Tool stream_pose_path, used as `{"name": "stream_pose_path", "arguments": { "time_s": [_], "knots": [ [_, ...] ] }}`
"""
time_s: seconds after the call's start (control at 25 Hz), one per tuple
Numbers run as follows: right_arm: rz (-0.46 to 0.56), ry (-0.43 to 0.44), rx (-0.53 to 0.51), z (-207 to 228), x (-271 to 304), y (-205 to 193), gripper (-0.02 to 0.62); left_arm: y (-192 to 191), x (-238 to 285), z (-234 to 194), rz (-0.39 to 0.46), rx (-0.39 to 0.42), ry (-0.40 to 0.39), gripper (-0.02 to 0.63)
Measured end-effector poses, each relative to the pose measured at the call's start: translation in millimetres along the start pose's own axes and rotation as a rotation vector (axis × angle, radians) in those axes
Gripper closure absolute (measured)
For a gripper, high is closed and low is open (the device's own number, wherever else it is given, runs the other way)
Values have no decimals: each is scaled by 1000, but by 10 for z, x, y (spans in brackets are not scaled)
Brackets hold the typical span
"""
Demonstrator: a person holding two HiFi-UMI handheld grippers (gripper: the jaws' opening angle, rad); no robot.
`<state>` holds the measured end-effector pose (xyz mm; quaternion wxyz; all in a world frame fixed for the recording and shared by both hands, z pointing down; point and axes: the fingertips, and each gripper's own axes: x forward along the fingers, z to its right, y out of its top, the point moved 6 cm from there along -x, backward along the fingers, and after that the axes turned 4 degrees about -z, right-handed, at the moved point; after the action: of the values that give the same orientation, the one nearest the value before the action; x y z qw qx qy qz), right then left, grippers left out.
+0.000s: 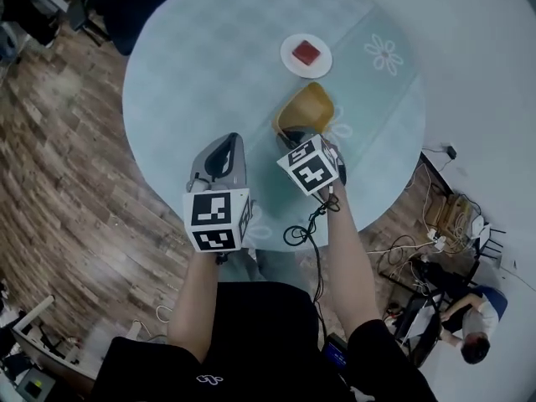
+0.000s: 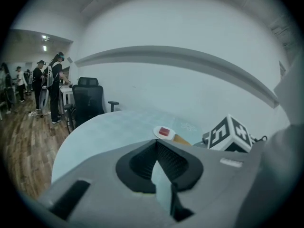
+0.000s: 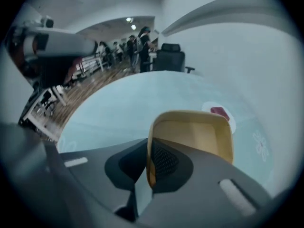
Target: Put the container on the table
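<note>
A yellow container (image 1: 307, 107) hangs tilted over the round table (image 1: 193, 65), which has a pale blue cloth. My right gripper (image 1: 296, 137) is shut on its near rim. In the right gripper view the rim sits pinched between the pads, and the container (image 3: 199, 137) opens toward the camera. My left gripper (image 1: 228, 139) hovers to the left over the table's near edge, shut with nothing in it (image 2: 156, 144). From the left gripper view I see the container (image 2: 181, 138) and the right gripper's marker cube (image 2: 231, 134) to the right.
A white plate (image 1: 287, 59) with a red block (image 1: 306, 53) sits beyond the container. A dark office chair (image 2: 88, 101) stands at the table's far side. Cables and a seated person (image 1: 469, 316) are on the floor at the right. People stand in the far room.
</note>
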<state>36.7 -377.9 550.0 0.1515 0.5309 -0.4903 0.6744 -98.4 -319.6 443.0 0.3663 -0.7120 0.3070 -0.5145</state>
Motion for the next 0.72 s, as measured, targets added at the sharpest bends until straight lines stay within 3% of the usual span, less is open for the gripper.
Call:
{"name": "stream_pose_path", "arguments": {
  "time_s": [0.2,0.4,0.52,0.6,0.72],
  "knots": [
    [-231,43,-214,-34,350,6,578,13,-24,-151,2,-7,23,604],
    [-245,20,-262,-90,469,13,561,14,-65,-243,6,-17,19,604],
    [-170,-14,-205,-133,359,82,499,42,-139,-257,19,-14,1,604],
    [-63,-27,-134,-182,120,187,463,80,-206,-278,36,-11,-10,604],
    [248,-65,64,-228,-443,435,520,186,-298,-333,66,-5,-21,604]
  ]
}}
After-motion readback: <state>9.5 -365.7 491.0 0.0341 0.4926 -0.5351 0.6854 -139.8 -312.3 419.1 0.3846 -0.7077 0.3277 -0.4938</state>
